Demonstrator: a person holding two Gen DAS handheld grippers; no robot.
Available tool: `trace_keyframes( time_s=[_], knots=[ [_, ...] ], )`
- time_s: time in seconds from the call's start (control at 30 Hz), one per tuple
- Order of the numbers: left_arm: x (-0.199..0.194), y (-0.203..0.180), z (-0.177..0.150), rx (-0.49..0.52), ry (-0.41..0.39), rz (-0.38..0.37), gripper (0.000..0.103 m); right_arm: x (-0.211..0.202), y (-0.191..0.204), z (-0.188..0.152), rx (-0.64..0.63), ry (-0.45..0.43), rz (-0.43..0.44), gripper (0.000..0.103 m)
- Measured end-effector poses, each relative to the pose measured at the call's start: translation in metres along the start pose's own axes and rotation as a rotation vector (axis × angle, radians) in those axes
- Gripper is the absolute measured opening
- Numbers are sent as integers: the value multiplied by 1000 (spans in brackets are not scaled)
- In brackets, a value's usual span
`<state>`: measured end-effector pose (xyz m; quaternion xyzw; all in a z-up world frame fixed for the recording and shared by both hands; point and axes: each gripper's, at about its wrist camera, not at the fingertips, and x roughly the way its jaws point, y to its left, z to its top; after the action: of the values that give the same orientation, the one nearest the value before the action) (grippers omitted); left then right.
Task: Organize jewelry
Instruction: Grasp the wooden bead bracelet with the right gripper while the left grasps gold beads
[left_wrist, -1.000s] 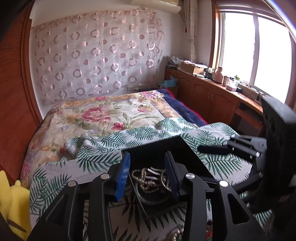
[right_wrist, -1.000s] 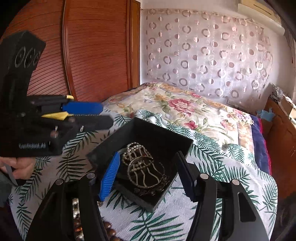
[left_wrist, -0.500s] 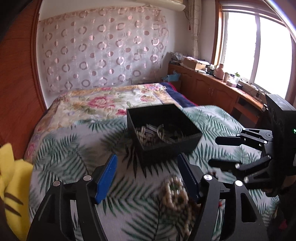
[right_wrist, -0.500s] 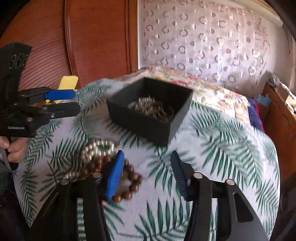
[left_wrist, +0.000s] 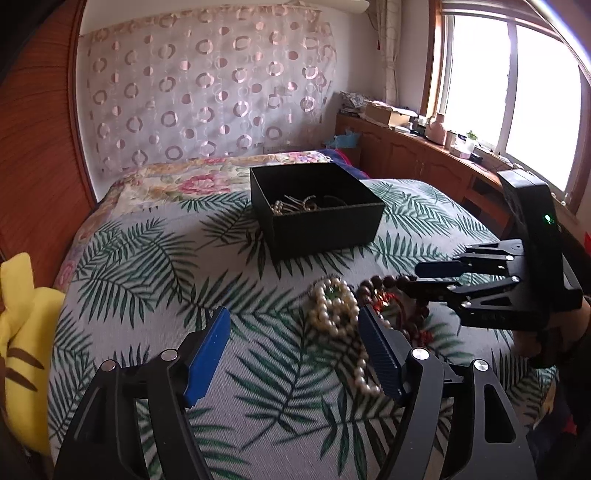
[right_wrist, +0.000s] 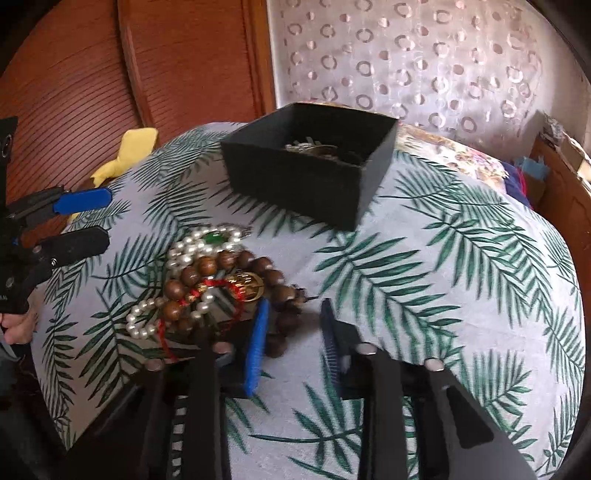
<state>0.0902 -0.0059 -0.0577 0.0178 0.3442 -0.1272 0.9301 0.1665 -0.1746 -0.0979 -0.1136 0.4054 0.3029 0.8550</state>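
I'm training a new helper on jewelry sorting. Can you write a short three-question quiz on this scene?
1. True or false: the black box is empty.
2. The stone lying among the loops of the pearl necklace is: A red, B green, C blue.
3. Fill in: the wooden bead bracelet lies outside the box, on the leaf-print ____.

Key:
1. False. Jewelry already lies inside the box.
2. B.
3. Bedspread. The bracelet is tangled there with the pearls.
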Motion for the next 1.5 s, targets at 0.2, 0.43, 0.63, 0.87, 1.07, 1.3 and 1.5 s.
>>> trace_keyframes(
  time_s=[0.2,0.43,0.63,0.87,1.07,1.3,1.5],
  knots=[
    [-6,-3,-12,-11,13,-28,68,-30,18,6,-56,-93,-65,15],
    [-3,-9,-15,-3,38,-48,68,-76,27,15,-58,-239,-82,15],
    [6,-17,-20,12,71,-73,67,-99,29,17,-60,-293,-107,15],
    [16,-27,-23,41,122,-92,25,-105,20,10,-38,-280,-111,15],
    [26,-30,-22,60,157,-100,25,-102,16,2,-22,-265,-106,15],
    [36,-31,-24,79,181,-101,25,-100,12,-1,-10,-250,-108,15],
    [40,-32,-19,76,198,-149,6,-103,11,-3,-5,-244,-103,15]
  ],
)
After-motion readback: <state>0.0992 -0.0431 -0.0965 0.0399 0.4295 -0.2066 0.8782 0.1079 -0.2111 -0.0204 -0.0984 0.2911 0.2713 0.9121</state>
